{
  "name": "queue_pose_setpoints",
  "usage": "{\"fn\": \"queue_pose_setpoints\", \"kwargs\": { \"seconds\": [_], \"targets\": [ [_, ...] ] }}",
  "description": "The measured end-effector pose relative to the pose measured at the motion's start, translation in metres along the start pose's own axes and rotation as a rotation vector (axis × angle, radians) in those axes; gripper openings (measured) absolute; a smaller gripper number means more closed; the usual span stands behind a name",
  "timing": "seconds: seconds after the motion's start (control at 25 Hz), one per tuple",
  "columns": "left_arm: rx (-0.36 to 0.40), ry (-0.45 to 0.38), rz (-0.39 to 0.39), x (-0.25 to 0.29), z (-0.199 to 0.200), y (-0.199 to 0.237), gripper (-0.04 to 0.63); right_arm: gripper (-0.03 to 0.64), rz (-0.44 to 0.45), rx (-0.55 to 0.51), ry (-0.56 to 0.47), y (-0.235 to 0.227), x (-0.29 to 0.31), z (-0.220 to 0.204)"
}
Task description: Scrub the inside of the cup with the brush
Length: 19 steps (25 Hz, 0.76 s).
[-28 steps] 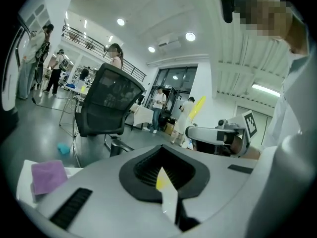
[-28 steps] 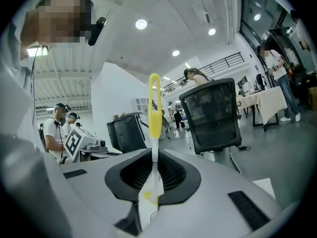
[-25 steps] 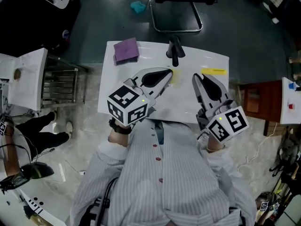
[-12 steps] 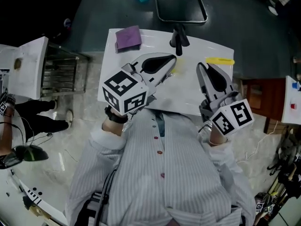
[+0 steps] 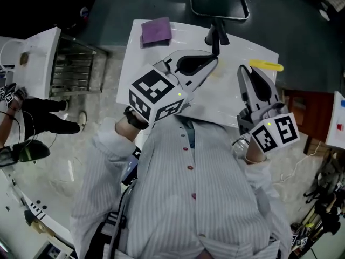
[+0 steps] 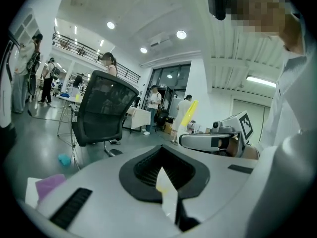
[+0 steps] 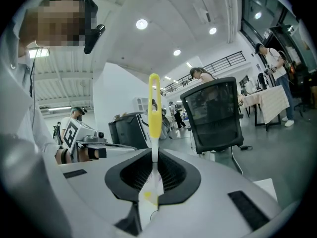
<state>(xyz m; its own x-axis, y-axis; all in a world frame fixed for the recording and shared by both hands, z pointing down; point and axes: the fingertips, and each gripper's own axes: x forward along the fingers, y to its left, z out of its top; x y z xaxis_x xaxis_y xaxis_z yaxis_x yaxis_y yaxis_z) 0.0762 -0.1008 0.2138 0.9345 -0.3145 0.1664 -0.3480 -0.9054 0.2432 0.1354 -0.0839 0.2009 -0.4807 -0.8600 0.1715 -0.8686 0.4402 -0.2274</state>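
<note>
Left gripper (image 5: 214, 63), near left: jaws clenched on nothing, only a pale sliver showing in the slit.

Right gripper (image 5: 243, 69): jaws clamped on the brush (image 7: 154, 115), handle aimed far, over the right side of the surface (image 5: 135, 63).

Risks, as I judge them:
- The slim, smooth stem could twist or slide between the pads once scrubbing loads it.
- A cup that the left gripper does not steady could tip or skid on the glossy top.

Materials:
- Brush: thin white stem, shiny yellow looped plastic handle, held by ribbed black pads.
- Surface: white, slick.
- Purple cloth (image 5: 156, 31): soft, flat, at the far left corner.
- Dark object (image 5: 215, 34): at the far edge, possibly the cup; cannot tell.
- Chair (image 6: 101, 110): black mesh, beyond the surface.
</note>
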Motion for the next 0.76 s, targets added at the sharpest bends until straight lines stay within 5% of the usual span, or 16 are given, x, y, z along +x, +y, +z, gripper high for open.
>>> {"fn": "queue_pose_setpoints", "kwargs": {
  "seconds": [0.76],
  "targets": [
    [-0.034,0.055,-0.012,-0.011,-0.018,0.008,0.009,0.058,0.002,0.022,0.028,0.002,0.007,-0.016]
  ]
}}
